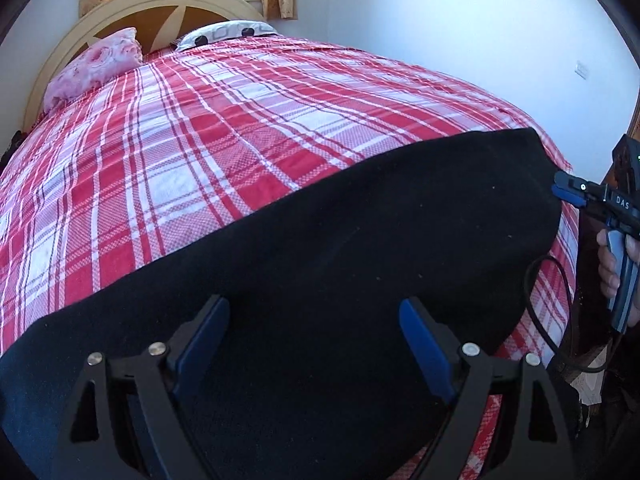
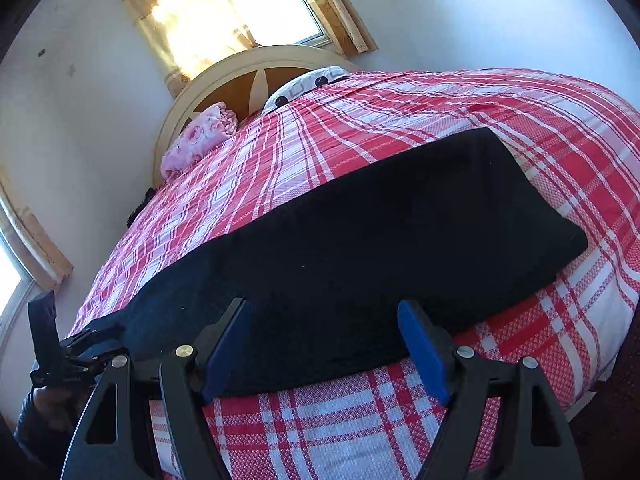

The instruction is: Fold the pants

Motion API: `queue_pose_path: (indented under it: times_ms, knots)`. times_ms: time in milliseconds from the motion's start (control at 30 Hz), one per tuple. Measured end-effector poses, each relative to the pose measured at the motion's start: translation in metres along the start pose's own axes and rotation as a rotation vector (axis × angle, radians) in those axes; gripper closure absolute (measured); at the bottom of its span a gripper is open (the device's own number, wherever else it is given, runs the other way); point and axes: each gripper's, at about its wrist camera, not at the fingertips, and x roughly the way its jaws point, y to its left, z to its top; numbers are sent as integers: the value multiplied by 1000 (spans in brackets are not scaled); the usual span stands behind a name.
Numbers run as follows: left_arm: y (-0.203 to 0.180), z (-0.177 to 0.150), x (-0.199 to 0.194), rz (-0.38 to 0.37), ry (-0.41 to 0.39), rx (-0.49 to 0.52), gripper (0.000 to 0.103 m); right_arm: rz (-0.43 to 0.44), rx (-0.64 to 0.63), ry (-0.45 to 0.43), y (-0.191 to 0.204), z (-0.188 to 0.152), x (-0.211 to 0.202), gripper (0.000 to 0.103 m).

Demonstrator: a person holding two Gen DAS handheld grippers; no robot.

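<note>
Black pants [image 1: 320, 240] lie flat as 1 long band across the near end of a bed covered by a red and white plaid bedspread [image 1: 200, 140]. The left gripper [image 1: 314, 332] tilts steeply down over the near edge of the cloth, its 2 blue fingers [image 1: 424, 344] spread wide with nothing pinched between them. The right gripper [image 2: 324, 336] points downward at a shallower slant near the other end of the band, tongs likewise apart and empty, the pants' edge just beyond its tips. A hand [image 1: 616, 268] wraps the right gripper's handle at the bed's side. A pink pillow [image 2: 200, 140] and a patterned pillow [image 2: 304, 84] rest against the curved headboard [image 2: 256, 64]
</note>
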Motion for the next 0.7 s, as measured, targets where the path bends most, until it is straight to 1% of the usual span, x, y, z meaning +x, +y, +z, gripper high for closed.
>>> queue_pose_path:
  times_ms: [100,167,233,333,433,500,533,633,700]
  knots:
    - [2,0,0,7,-3,-18,13,-25,3,3,5,2,-3,26]
    - [4,-1,0,8,-9,-34,13,-24,-10,-23,14,3,-8,26]
    - [4,-3,0,8,-15,-43,11,-2,-47,-34,28,6,-8,26]
    - [2,-3,2,24,-14,-32,10,16,-112,-16,51,4,2,26]
    - [0,-2,3,31,-9,-23,8,62,-104,0,63,2,17,26]
    - [0,-3,4,36,-6,-21,8,81,-110,30,72,-3,28,26]
    - [0,-3,4,38,-5,-21,7,79,-121,42,76,-6,32,26]
    - [-1,-3,5,53,-1,-21,6,22,-214,25,92,-17,36,22]
    - [-3,-4,4,63,0,-20,6,12,-241,26,98,-23,37,20]
